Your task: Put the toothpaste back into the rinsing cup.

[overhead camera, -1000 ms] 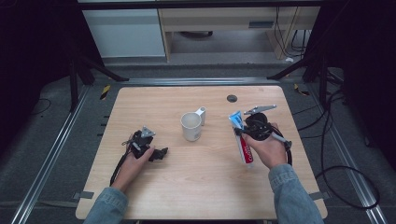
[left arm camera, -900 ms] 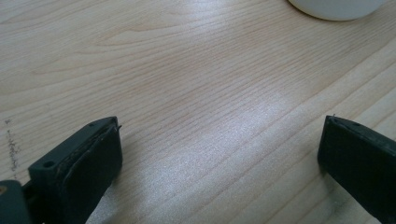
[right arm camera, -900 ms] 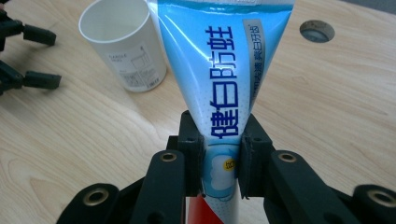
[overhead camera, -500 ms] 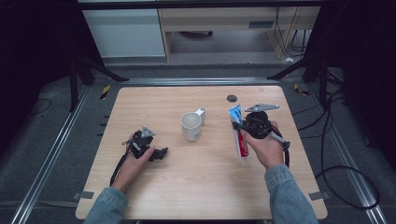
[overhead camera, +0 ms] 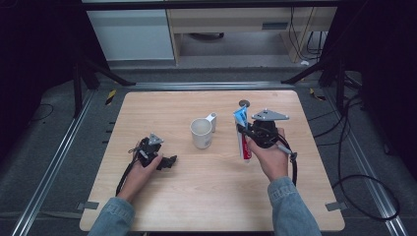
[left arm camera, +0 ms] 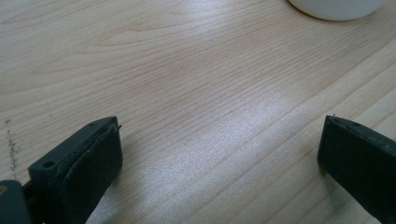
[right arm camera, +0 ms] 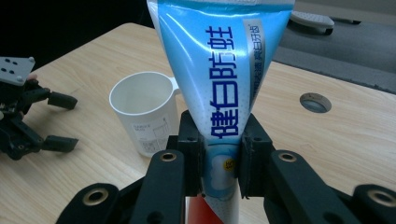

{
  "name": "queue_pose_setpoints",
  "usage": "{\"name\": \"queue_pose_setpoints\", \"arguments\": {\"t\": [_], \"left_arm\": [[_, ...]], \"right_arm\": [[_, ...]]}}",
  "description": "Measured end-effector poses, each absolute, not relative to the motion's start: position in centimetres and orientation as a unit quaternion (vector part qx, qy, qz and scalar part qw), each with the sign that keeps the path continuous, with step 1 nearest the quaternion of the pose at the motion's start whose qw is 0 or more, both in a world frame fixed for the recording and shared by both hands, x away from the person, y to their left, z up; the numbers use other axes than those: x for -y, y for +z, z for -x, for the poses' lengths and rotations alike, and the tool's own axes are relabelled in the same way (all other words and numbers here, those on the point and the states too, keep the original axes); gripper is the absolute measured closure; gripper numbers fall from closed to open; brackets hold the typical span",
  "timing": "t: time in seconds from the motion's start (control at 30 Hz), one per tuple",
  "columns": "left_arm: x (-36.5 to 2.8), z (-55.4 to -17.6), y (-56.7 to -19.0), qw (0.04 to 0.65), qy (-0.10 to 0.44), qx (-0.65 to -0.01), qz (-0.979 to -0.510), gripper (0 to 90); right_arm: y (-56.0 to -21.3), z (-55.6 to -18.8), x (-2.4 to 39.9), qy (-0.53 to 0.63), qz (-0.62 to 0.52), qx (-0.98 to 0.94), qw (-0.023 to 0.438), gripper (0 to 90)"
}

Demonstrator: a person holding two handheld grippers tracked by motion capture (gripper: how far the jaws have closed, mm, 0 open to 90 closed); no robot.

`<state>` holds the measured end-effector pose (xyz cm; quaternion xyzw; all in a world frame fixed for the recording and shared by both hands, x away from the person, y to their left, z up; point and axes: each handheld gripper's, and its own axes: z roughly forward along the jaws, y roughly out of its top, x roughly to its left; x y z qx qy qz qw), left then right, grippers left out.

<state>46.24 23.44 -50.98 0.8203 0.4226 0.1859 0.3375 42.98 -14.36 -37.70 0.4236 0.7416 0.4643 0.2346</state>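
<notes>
Right gripper [right arm camera: 219, 158] clamps tube [right arm camera: 219, 70] approx mid-body, at center-right of high view, right of the mug [overhead camera: 202, 132]. Tube prob. light, soft, squashy w/ slick skin; firmer hold nearer the cap. Long axis near upright, crimped blue end up, red end down. Left gripper [left arm camera: 219, 158] open, empty, on table [overhead camera: 162, 206].

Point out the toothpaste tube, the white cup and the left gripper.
toothpaste tube [right arm camera: 219, 79]: right gripper view, blue printed body above the jaws.
white cup [overhead camera: 201, 133]: high view, outer wall below the rim.
left gripper [overhead camera: 168, 161]: high view, midway between its open fingertips.
</notes>
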Motion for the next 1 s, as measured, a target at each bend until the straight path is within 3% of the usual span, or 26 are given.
{"name": "queue_pose_setpoints", "arguments": {"t": [1.0], "left_arm": [[-23.4, -46.3, -51.0, 0.337, 0.186, -0.423, -0.82, 0.0]], "right_arm": [[-37.9, -41.1, 10.2, 0.483, -0.428, -0.706, 0.291, 74.2]]}}
